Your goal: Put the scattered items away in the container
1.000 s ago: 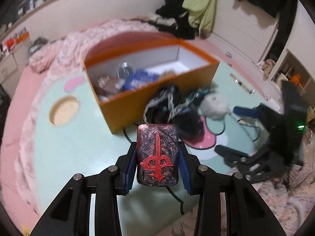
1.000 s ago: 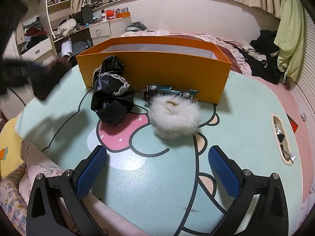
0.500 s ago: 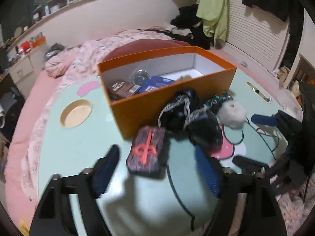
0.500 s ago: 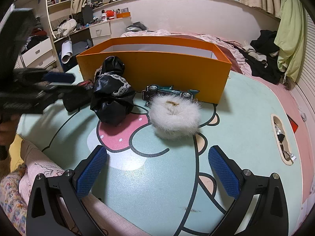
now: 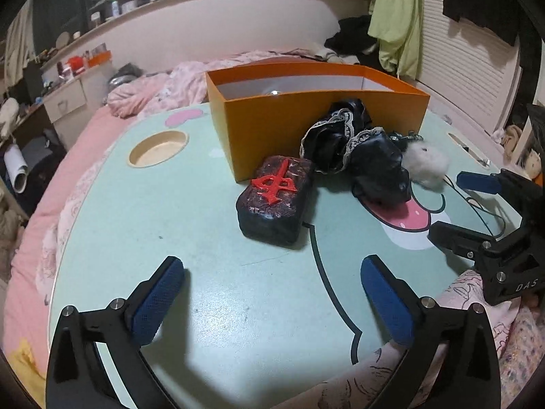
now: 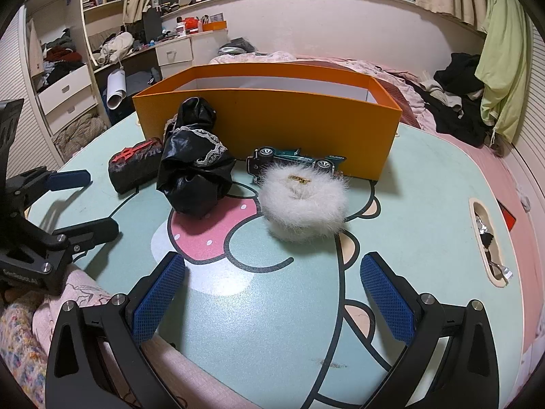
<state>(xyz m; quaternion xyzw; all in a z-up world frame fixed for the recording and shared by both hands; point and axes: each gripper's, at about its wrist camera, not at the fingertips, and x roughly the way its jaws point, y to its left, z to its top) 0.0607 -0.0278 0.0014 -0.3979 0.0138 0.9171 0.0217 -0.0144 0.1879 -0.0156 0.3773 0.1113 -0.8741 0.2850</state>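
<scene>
Since dark block with red emblem point(image 5: 275, 201) lies on counter point(image 5: 170, 225) beside orange box point(image 5: 316, 116), not inside, left tongs point(image 5: 272, 293) just opened, spread wide, empty; right tongs point(image 6: 272, 293) apart, empty, facing fluffy puff point(image 6: 303, 201).

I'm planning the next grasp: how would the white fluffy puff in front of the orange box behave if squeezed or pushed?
The white fluffy puff looks soft, with long loose fur, so it would probably compress between the fingers rather than resist. It seems light, likely sliding on the smooth tabletop when nudged. Sitting squat and flat, it seems unlikely to roll.
</scene>
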